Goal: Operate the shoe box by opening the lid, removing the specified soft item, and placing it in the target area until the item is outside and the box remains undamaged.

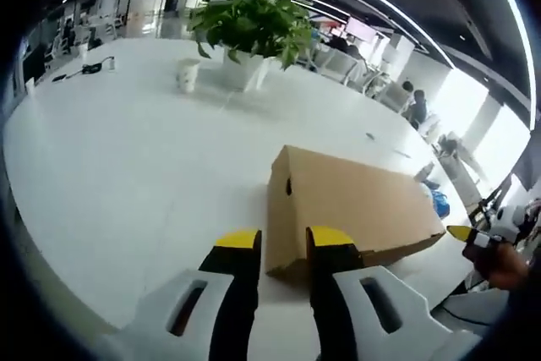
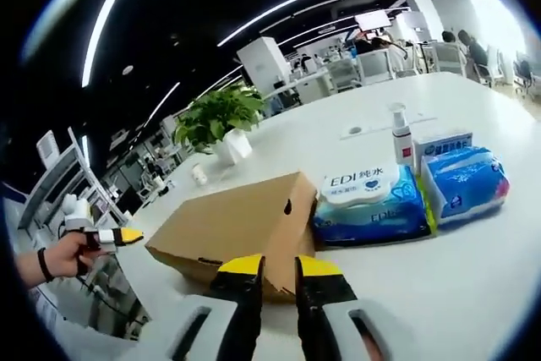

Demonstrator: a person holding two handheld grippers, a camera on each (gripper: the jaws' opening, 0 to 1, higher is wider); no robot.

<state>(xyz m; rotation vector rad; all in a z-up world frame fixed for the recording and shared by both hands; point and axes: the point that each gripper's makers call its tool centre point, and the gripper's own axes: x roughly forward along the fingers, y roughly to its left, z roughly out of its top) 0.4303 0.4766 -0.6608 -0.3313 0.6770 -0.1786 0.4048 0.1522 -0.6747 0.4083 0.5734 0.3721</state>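
left gripper view: left gripper (image 1: 284,243) jaws slightly spread, gripping nothing; shoe box (image 1: 351,205) lid shut, just beyond, contents hidden. plant (image 1: 251,27) far.

right gripper view: right gripper (image 2: 279,267) jaws narrowly parted, box near; wipes pack (image 2: 369,205) touching its right end.

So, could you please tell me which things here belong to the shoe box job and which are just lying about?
Job: shoe box, lid closed; left hand-held gripper; right hand-held gripper.

Lying about: potted plant, paper cup, wipes packs, tissue pack, spray bottle.
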